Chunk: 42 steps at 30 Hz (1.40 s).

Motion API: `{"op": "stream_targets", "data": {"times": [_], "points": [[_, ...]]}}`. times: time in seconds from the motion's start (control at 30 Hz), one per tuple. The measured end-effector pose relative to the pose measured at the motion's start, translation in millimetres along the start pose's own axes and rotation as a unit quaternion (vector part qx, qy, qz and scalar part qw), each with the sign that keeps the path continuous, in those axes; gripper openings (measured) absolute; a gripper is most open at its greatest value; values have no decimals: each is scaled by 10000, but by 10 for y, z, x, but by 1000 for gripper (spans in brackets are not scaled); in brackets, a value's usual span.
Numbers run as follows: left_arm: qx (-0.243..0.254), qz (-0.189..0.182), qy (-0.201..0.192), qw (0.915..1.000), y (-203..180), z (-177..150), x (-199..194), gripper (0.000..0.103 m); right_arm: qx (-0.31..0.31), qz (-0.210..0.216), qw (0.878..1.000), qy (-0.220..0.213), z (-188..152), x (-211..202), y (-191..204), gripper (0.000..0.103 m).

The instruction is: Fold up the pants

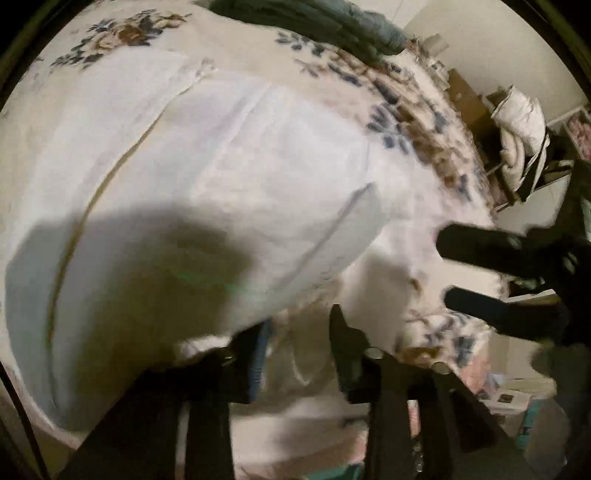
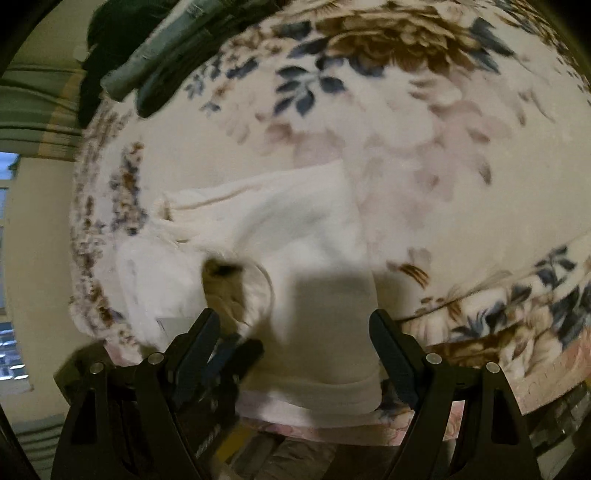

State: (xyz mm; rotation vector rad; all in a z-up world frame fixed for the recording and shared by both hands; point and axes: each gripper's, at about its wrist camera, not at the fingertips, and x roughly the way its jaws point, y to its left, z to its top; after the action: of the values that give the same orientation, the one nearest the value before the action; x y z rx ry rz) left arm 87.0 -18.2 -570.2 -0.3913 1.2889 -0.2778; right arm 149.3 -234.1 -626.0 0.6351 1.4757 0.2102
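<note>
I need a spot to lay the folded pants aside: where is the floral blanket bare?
Bare floral blanket lies beyond and to the right of the white pants in the right wrist view. It is crowded along the far edge, where dark folded clothes are piled, and at the left edge where the pants bunch.

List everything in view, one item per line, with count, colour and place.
pants: one, white, spread on the blanket near its edge
floral blanket: one, cream with blue and brown flowers, covering the bed
folded bedding: one pile, grey-green, far side of the bed
bundle: one, white, on furniture beside the bed
left gripper: one, black, jaws apart, over the pants' edge
right gripper: one, black, jaws wide apart, nothing held
</note>
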Motion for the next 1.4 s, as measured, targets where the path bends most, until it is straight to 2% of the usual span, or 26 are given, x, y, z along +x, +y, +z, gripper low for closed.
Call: {"op": "stream_targets", "data": {"times": [0.03,0.1,0.13,0.2,0.27,0.33,0.37,0.43,0.5,0.53,0.57,0.67,0.73,0.8,0.83,0.87,0.93,1.0,1.03,1.07,1.13,1.23,1.37,1.4], "points": [[-17,-48,-19,10000,-31,-34,-108,52,-9,151,9999,-2,1,-28,-17,86],[-59,-137,-71,9999,-30,-133,-318,90,-11,480,9988,5,-12,-46,-28,88],[-75,-94,-120,9999,-30,-176,-445,95,-21,666,9978,41,-25,-36,-13,88],[-89,-62,-163,9998,27,-247,-671,96,-28,1048,9944,141,-70,36,25,88],[-126,207,-213,9995,179,-323,-869,96,-45,1435,9894,212,-132,166,107,89],[-174,409,-202,9988,322,-319,-892,96,-46,1681,9853,302,-179,330,177,90],[-236,556,-214,9979,441,-324,-935,96,-44,1739,9842,320,-184,466,183,90],[-369,843,-197,9956,695,-331,-969,96,40,1406,9892,408,-182,692,175,91],[-567,1069,-152,9925,929,-289,-983,96,359,1698,9844,283,-183,717,140,92],[-626,1106,-161,9918,998,-283,-1008,96,439,2075,9771,149,-203,660,142,92],[-693,1176,-202,9904,1070,-263,-1044,96,415,2278,9728,61,-231,611,162,92],[-773,1285,-346,9881,1150,-197,-1108,96,149,2664,9637,-71,-279,515,247,92],[-833,1275,-405,9875,1178,-171,-1098,96,-19,2585,9659,126,-232,671,324,92],[-920,1254,-412,9870,1164,-144,-1031,96,-96,2671,9625,475,-170,890,408,91],[-969,1225,-388,9870,1169,-150,-1016,96,-144,2811,9576,619,-136,917,443,80],[-1009,1203,-370,9869,1166,-157,-1018,96,-225,2968,9521,700,-159,892,503,75],[-1062,1171,-373,9867,1150,-180,-1022,96,-462,3397,9360,800,-164,704,623,73],[-1067,1152,-359,9869,1132,-203,-1013,96,-532,4066,9069,972,-243,449,661,73],[-1080,1145,-346,9869,1126,-216,-1004,96,-585,3994,9097,977,-268,371,640,74],[-1095,1131,-319,9870,1121,-229,-988,96,-699,3613,9253,920,-292,303,611,74],[-1124,1115,-265,9870,1116,-242,-957,96,-871,2899,9491,875,-313,341,542,76],[-1102,1120,-239,9873,1086,-241,-931,96,-953,1927,9728,864,-290,578,412,76],[-946,1250,-245,9873,1050,-206,-944,96,-810,1207,9875,615,-165,826,255,76],[-942,1258,-245,9873,1058,-202,-945,96,-774,1188,9880,607,-149,844,168,77]]}}
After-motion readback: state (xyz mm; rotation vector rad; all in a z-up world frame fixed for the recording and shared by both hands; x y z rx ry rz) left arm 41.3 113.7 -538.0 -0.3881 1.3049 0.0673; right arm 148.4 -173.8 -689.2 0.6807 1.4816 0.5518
